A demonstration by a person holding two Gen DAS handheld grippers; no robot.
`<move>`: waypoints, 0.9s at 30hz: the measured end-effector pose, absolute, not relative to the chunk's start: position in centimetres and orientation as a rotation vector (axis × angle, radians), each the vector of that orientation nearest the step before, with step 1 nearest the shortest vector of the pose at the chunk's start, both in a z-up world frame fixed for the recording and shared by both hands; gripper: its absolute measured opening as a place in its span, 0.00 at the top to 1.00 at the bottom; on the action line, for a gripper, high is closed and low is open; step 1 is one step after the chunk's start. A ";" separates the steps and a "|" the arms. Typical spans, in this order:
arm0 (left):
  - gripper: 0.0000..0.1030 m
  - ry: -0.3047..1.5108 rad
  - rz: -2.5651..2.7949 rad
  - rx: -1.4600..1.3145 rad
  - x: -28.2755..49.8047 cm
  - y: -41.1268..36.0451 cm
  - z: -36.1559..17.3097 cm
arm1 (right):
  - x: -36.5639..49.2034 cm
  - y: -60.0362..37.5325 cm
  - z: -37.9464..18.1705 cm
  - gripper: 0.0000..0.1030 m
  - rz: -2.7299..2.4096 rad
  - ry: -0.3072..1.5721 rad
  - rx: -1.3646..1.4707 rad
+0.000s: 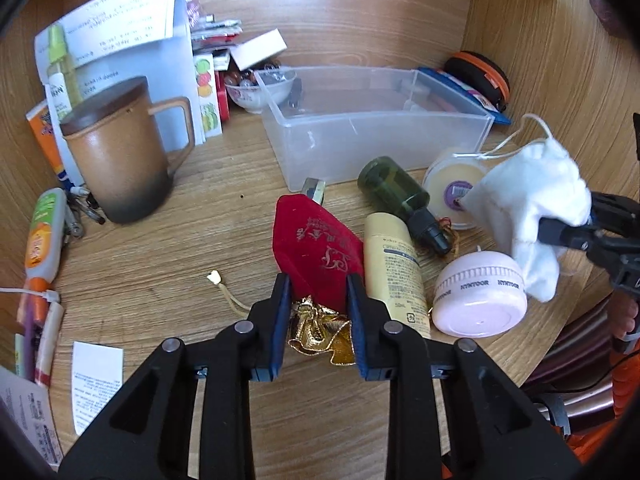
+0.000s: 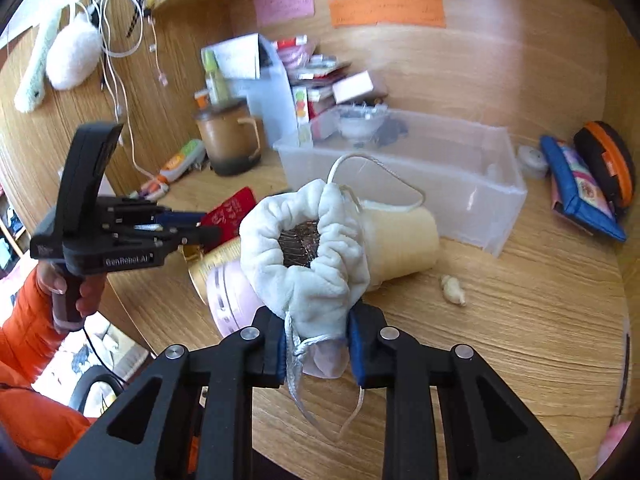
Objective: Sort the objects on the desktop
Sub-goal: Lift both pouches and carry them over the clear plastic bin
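My left gripper (image 1: 318, 284) is shut on a red velvet pouch (image 1: 316, 254) with a gold lining, resting on the wooden desk (image 1: 160, 252). My right gripper (image 2: 316, 330) is shut on a white drawstring pouch (image 2: 316, 260), held above the desk; the pouch also shows in the left wrist view (image 1: 532, 212). Next to the red pouch lie a cream tube (image 1: 394, 272), a dark green bottle (image 1: 400, 196), a pink round jar (image 1: 480, 296) and a round cream tin (image 1: 452, 188). A clear plastic bin (image 1: 372, 120) stands behind them, seemingly empty.
A brown lidded mug (image 1: 120, 152) stands at the left. Papers, tubes and pens crowd the left edge. A small bowl (image 1: 260, 88) and boxes sit behind the bin. A black-orange case (image 2: 608, 160) and blue pouch (image 2: 580, 192) lie at the right.
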State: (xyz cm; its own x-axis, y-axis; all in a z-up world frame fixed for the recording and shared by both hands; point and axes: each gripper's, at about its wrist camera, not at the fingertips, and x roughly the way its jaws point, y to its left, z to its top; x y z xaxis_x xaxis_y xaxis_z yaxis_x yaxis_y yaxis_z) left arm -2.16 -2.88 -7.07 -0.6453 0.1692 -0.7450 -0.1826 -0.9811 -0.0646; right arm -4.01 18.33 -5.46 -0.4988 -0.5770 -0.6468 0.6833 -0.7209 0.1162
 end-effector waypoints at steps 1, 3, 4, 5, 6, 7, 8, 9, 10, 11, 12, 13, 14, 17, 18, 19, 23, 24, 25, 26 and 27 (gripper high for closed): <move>0.74 0.023 2.690 -1.207 -2.0 -2.9 -6.9 | -3.8 18.5 -5.0 0.80 -2.226 0.201 0.867; 0.74 0.031 2.705 -1.187 -1.6 -2.7 -6.4 | -3.4 18.8 -4.3 0.80 -2.242 0.196 0.841; 0.74 0.036 2.708 -1.180 -1.5 -2.7 -6.2 | -3.3 18.9 -4.0 0.80 -2.249 0.195 0.832; 0.74 0.042 2.722 -1.164 -1.2 -2.6 -5.8 | -3.2 19.0 -3.7 0.80 -2.255 0.196 0.823; 0.74 0.044 2.728 -1.153 -1.0 -2.5 -5.5 | -3.0 19.0 -3.4 0.80 -2.265 0.196 0.812; 0.74 0.046 2.731 -1.139 -0.9 -2.5 -5.2 | -2.9 19.2 -3.1 0.80 -2.275 0.193 0.802; 0.74 0.047 2.737 -1.125 -0.8 -2.5 -4.8 | -2.8 19.2 -2.9 0.80 -2.280 0.192 0.796; 0.75 0.050 2.746 -1.117 -0.8 -2.4 -4.5 | -2.8 19.3 -2.7 0.80 -2.289 0.187 0.789; 0.75 0.057 2.757 -1.106 -0.7 -2.4 -4.2 | -2.8 19.3 -2.6 0.80 -2.294 0.187 0.785; 0.75 0.065 2.763 -1.098 -0.6 -2.4 -4.0 | -2.7 19.4 -2.5 0.80 -2.304 0.186 0.780; 0.75 0.068 2.776 -1.089 -0.6 -2.4 -3.7 | -2.8 19.5 -2.4 0.80 -2.311 0.185 0.778; 0.75 0.071 2.783 -1.083 -0.6 -2.3 -3.5 | -2.9 19.5 -2.3 0.79 -2.316 0.179 0.778; 0.75 0.077 2.794 -1.074 -0.5 -2.3 -3.3 | -2.9 19.5 -2.3 0.80 -2.318 0.175 0.777; 0.75 0.077 2.818 -1.035 -0.2 -2.2 -2.4 | -3.0 19.8 -2.0 0.80 -2.333 0.178 0.765; 0.75 0.078 2.821 -1.025 -0.1 -2.1 -2.1 | -3.0 19.6 -1.9 0.79 -2.338 0.174 0.767; 0.75 0.078 2.830 -1.013 0.0 -2.0 -1.8 | -3.2 19.7 -1.8 0.80 -2.338 0.169 0.766; 0.75 0.089 2.847 -0.975 0.1 -1.9 -0.6 | -3.5 19.6 -1.2 0.79 -2.347 0.159 0.754; 0.75 0.091 2.850 -0.967 0.1 -1.9 -0.4 | -3.6 19.6 -0.9 0.79 -2.351 0.157 0.748; 0.75 0.093 2.852 -0.958 0.1 -1.8 -0.1 | -3.7 19.6 -0.7 0.79 -2.351 0.158 0.742; 0.75 0.095 2.856 -0.952 0.2 -1.7 0.1 | -3.7 19.6 -0.5 0.80 -2.356 0.157 0.734; 0.75 0.099 2.859 -0.941 0.2 -1.6 0.5 | -3.8 19.6 -0.2 0.79 -2.359 0.158 0.726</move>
State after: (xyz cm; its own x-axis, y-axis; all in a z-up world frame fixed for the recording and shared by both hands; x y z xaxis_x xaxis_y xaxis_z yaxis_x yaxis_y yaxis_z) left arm 0.25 -1.59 0.45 -0.7973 0.1026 -0.5949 -0.1435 -0.9894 0.0216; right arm -3.83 19.55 -0.23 -0.6312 -0.5576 -0.5392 0.6246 -0.7775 0.0728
